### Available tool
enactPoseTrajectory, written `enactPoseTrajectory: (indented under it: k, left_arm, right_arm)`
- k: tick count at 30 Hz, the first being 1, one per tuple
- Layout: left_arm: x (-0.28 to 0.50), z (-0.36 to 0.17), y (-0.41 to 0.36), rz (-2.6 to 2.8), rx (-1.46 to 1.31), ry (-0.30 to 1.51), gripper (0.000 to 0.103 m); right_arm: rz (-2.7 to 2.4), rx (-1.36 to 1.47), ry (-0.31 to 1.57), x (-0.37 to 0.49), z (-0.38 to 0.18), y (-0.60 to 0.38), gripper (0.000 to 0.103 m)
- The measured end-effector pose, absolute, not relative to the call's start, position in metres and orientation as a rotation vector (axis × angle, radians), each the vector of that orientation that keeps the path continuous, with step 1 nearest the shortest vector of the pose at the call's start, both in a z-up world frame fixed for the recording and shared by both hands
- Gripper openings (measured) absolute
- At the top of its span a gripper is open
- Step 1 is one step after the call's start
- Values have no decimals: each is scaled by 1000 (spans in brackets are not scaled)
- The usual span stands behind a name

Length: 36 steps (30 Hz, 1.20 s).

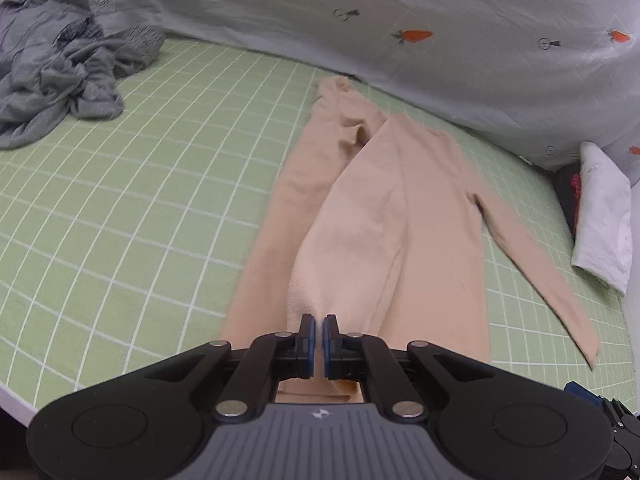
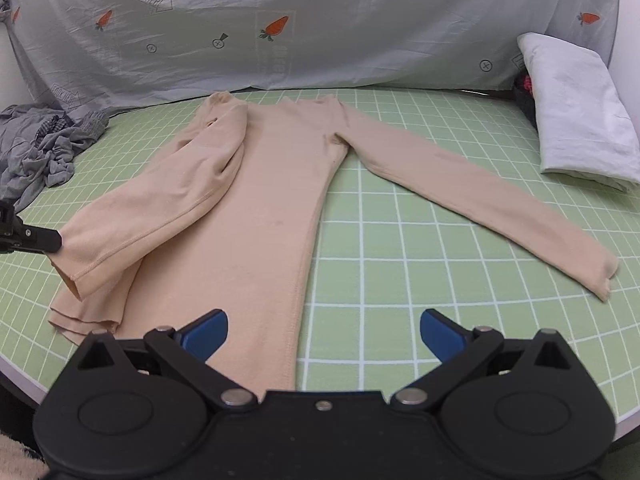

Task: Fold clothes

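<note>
A beige long-sleeved top (image 2: 264,200) lies flat on the green checked bed sheet (image 2: 400,248). Its left sleeve (image 2: 160,200) is lifted and draped over the body. My left gripper (image 1: 319,332) is shut on that sleeve's cuff; the beige cloth (image 1: 360,220) runs away from its closed fingertips. In the right wrist view, the left gripper (image 2: 52,240) shows as a black tip at the cuff. The other sleeve (image 2: 480,204) lies stretched out to the right. My right gripper (image 2: 323,334) is open above the top's lower right edge, with nothing between its blue pads.
A crumpled pile of grey clothes (image 2: 36,148) lies at the far left. A folded white cloth (image 2: 576,108) rests at the far right. A grey carrot-print cover (image 2: 320,20) rises behind the bed. The bed's near edge (image 2: 16,380) runs close below the grippers.
</note>
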<state>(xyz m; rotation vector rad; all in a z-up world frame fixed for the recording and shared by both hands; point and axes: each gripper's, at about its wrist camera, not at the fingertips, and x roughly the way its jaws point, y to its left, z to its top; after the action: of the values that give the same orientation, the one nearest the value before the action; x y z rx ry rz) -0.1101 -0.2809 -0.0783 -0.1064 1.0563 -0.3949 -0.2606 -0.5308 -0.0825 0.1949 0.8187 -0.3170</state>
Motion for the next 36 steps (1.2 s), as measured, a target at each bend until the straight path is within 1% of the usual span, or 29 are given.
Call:
enactPoseTrajectory:
  k: [3, 5, 7, 8, 9, 10, 14, 19, 25, 30, 34, 36]
  left_arm:
    - [-106, -88, -269, -358, -138, 1113, 7]
    - [-103, -85, -265, -365, -138, 1103, 20]
    - [-99, -79, -267, -385, -116, 1092, 45]
    - [-96, -76, -269, -392, -100, 1085, 50]
    - [-94, -73, -270, -399, -82, 1078, 59]
    - [-92, -69, -273, -404, -56, 1070, 64]
    - [-79, -59, -277, -408, 27, 1051, 68]
    - [-48, -49, -277, -411, 80, 1041, 68]
    - [6, -45, -289, -424, 100, 1016, 68]
    - [64, -63, -315, -416, 119, 1045, 68]
    - [107, -81, -333, -369, 119, 1092, 68]
    - [122, -90, -341, -358, 123, 1101, 69]
  right_arm:
    - [-305, 187, 821, -256, -83, -524, 103]
    - [-310, 186, 820, -252, -82, -522, 103]
    - [-322, 193, 819, -249, -82, -522, 103]
    - [-329, 204, 819, -246, -82, -523, 103]
    - [-337, 217, 817, -243, -83, -524, 103]
    - [-347, 235, 813, -239, -83, -525, 103]
    - [-398, 308, 785, -216, -84, -531, 103]
    - [-424, 421, 796, -169, -87, -540, 103]
    - [-425, 432, 810, -104, -93, -542, 103]
    - [-412, 416, 781, -47, -97, -559, 103]
    - [-403, 373, 796, 9, -102, -566, 102]
    - [-391, 343, 800, 35, -105, -563, 100]
